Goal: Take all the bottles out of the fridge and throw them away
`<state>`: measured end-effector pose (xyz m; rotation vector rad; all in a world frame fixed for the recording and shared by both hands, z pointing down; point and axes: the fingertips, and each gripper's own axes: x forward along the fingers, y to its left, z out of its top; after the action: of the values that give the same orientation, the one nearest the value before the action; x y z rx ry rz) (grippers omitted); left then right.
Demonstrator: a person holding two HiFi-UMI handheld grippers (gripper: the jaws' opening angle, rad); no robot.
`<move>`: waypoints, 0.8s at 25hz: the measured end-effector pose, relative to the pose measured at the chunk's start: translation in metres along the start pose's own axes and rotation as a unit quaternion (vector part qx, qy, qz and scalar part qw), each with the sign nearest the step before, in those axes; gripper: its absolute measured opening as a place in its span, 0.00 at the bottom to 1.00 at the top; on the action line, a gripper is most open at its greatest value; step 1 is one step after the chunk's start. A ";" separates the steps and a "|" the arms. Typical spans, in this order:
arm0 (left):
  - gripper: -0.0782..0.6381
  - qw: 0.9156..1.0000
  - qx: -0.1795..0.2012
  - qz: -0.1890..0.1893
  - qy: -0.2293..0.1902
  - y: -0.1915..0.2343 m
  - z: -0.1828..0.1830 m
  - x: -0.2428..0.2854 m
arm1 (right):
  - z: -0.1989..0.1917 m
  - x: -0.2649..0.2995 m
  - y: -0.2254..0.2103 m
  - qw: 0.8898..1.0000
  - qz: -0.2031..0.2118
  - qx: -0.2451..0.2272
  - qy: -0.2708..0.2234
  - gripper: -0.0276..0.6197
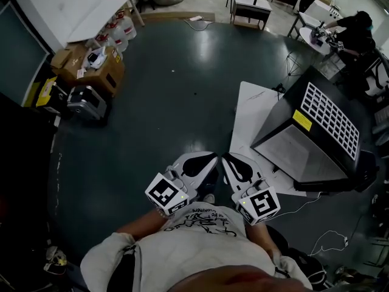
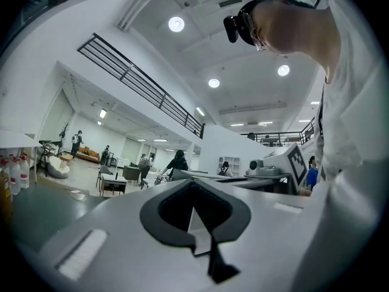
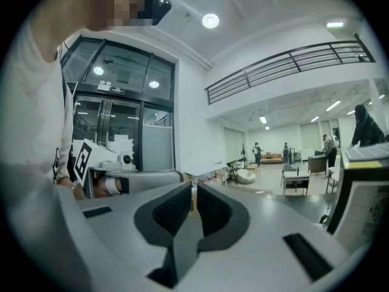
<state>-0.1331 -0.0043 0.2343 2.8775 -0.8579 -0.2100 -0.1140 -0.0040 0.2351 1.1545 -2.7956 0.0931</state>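
Both grippers are held close to my body, side by side, above a dark green floor (image 1: 164, 114). In the head view my left gripper (image 1: 205, 162) and my right gripper (image 1: 232, 165) point forward, jaws together and empty. The left gripper view shows its pads (image 2: 159, 215) meeting at the tip (image 2: 193, 185) with nothing held. The right gripper (image 3: 194, 190) has its pads (image 3: 171, 210) almost touching, with only a thin slit between them and nothing in it. No fridge interior shows. White plastic jugs (image 1: 118, 29) stand far off at the upper left.
A black box-like cabinet (image 1: 322, 132) with a white grid on top stands to my right on a white sheet (image 1: 252, 111). Cardboard boxes (image 1: 91, 66) and a grey case (image 1: 85, 102) lie at the left. Desks and people are in the far hall.
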 end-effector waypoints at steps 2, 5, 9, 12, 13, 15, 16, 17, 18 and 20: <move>0.12 1.000 0.006 -0.003 -0.003 -0.002 0.006 0.001 | 0.006 -0.002 0.000 1.000 -0.001 -0.004 -0.004 0.09; 0.12 1.000 0.010 -0.010 -0.006 -0.005 0.011 0.003 | 0.014 -0.006 -0.003 1.000 -0.007 -0.007 -0.014 0.08; 0.12 1.000 0.012 -0.014 -0.008 -0.008 0.013 0.006 | 0.016 -0.007 -0.003 1.000 -0.004 -0.003 -0.010 0.07; 0.12 1.000 0.011 -0.015 -0.007 -0.008 0.012 0.008 | 0.013 -0.004 -0.002 1.000 -0.001 -0.012 0.002 0.06; 0.12 1.000 0.011 -0.016 -0.007 -0.008 0.012 0.008 | 0.012 -0.004 -0.002 1.000 -0.002 -0.014 0.003 0.06; 0.12 1.000 0.011 -0.016 -0.006 -0.009 0.011 0.010 | 0.013 -0.005 -0.003 1.000 -0.001 -0.017 0.000 0.06; 0.12 1.000 0.010 -0.015 -0.006 -0.009 0.011 0.010 | 0.014 -0.005 -0.004 1.000 -0.001 -0.018 -0.001 0.06; 0.12 1.000 0.010 -0.015 -0.006 -0.009 0.011 0.010 | 0.015 -0.005 -0.004 1.000 -0.001 -0.017 -0.002 0.06; 0.12 1.000 0.010 -0.014 -0.006 -0.009 0.012 0.011 | 0.016 -0.005 -0.005 1.000 -0.002 -0.016 -0.002 0.06; 0.12 1.000 0.011 -0.013 -0.007 -0.008 0.013 0.012 | 0.017 -0.006 -0.007 1.000 -0.002 -0.015 -0.005 0.06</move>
<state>-0.1210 -0.0052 0.2192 2.9114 -0.8312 -0.2261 -0.1066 -0.0065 0.2179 1.1561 -2.7931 0.0451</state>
